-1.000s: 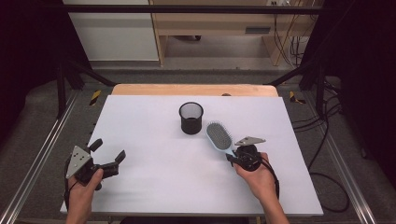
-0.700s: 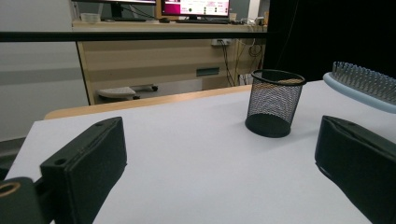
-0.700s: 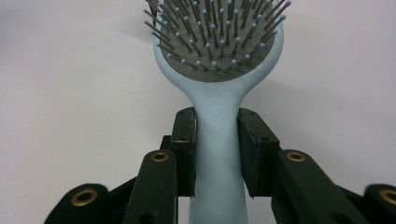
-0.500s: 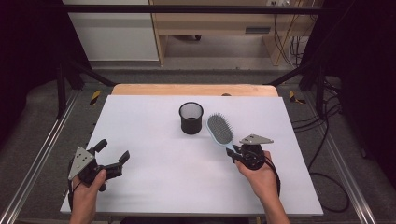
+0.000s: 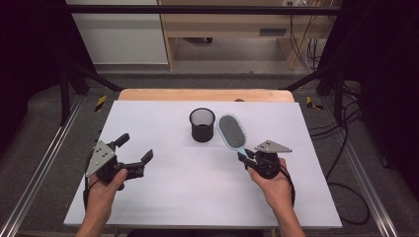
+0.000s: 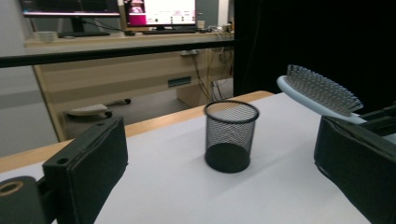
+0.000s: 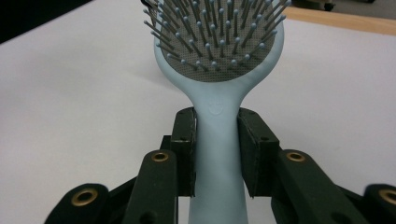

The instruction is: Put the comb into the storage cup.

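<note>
My right gripper is shut on the handle of a light blue hairbrush, which is lifted off the white table with its bristles up. In the right gripper view both pads press the brush handle. A black mesh cup stands upright at mid-table, just left of the brush head. My left gripper is open at the left side, holding nothing. In the left gripper view the mesh cup stands ahead between the wide-apart jaws, and the brush hovers at the right.
The white table top ends in a wooden strip at the far edge. Metal rails run along both sides. Cables lie on the floor at the right. A desk with monitors stands beyond the table.
The left gripper has risen and moved forward and to the right. The right gripper has tilted the brush so its head points further away, beside the cup.
</note>
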{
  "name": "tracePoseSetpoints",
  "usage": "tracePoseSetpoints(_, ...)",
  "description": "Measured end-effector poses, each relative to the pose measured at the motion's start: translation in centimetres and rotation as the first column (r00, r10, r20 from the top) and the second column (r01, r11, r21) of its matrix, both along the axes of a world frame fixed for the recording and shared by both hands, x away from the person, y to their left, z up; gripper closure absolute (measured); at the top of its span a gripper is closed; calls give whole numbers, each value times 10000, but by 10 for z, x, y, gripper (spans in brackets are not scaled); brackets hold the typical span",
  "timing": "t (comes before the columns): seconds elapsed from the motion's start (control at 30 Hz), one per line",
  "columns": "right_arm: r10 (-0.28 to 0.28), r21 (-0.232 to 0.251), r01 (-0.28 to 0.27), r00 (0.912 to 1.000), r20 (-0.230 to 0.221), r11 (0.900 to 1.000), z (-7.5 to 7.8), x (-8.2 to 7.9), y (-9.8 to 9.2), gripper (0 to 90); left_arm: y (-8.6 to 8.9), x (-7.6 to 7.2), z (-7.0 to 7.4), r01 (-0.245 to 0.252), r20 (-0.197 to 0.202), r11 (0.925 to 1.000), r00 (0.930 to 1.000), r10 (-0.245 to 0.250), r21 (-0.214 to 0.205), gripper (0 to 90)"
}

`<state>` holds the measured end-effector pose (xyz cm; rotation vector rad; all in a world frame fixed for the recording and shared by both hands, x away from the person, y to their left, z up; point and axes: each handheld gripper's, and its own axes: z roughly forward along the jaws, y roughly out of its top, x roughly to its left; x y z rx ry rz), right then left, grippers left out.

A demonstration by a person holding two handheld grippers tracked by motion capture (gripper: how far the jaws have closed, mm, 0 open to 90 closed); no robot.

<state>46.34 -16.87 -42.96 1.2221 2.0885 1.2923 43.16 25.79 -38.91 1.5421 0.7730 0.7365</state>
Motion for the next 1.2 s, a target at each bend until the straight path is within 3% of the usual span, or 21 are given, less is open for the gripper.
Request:
tracePoseSetpoints(0.07,54,151,-57,9998,183,9999,2,0,0,695,-18,5,6,297,24,9995,9996,-298,109,32)
tracePoseSetpoints(0.27,42,510,-74,9980,625,9987,7,0,1,694,-46,20,14,755,-59,9971,9971,-756,-130,34)
tracePoseSetpoints(0.57,152,677,-254,9891,1466,9974,19,3,12,694,-74,33,33,1304,-281,9915,9911,-1305,-31,33)
tracePoseSetpoints(0.7,219,780,-350,9865,1624,9963,20,3,16,694,-83,34,35,1452,-310,9894,9889,-1452,-23,31)
tracePoseSetpoints(0.9,280,960,-467,9818,1877,9943,21,-1,18,694,-99,36,34,1767,-663,9837,9817,-1785,-318,33)
tracePoseSetpoints(1.0,294,1033,-513,9787,2034,9933,22,-2,21,694,-107,37,34,1757,-462,9814,9827,-1796,-775,40)
tracePoseSetpoints(1.1,316,1010,-538,9772,2098,9934,22,-2,24,694,-113,39,34,1938,-625,9748,9775,-2014,-1101,40)
tracePoseSetpoints(1.2,365,940,-581,9756,2167,9939,21,-3,29,694,-119,42,33,2063,-789,9735,9736,-2143,-984,40)
